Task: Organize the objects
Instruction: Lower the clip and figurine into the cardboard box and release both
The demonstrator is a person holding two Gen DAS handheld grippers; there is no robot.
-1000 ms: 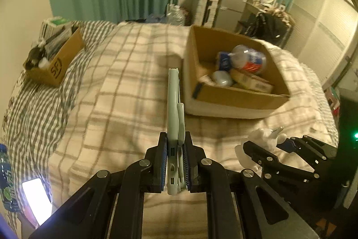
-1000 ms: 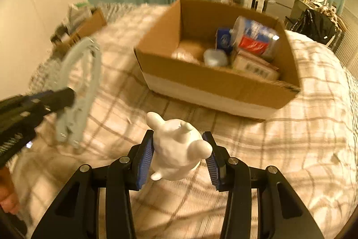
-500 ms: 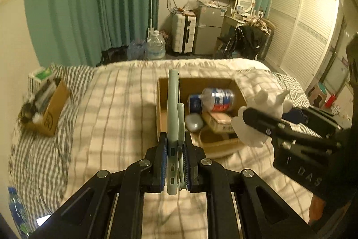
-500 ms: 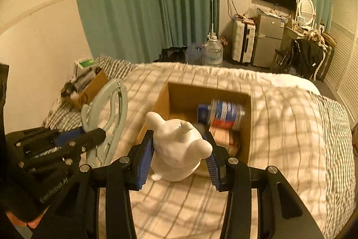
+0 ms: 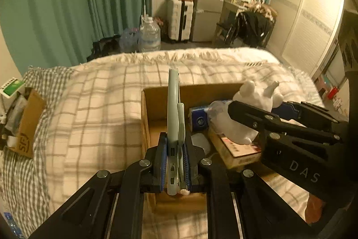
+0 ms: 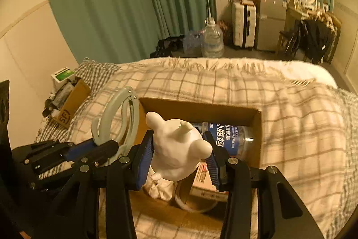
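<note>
Left wrist: plaid-blanketed bed, teal curtains, one open cardboard box mid-bed, a second at the bed's left edge; left gripper clamped a pale hanger clip over the box | Right wrist: right gripper gripped one white figurine above the box's near edge, one blue-labelled bottle inside.

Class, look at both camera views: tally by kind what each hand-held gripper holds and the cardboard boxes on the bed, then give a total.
Cardboard boxes: 2, large box and small box
White figurines: 1, figurine
Grey-green hangers: 1, hanger
Total: 4
</note>
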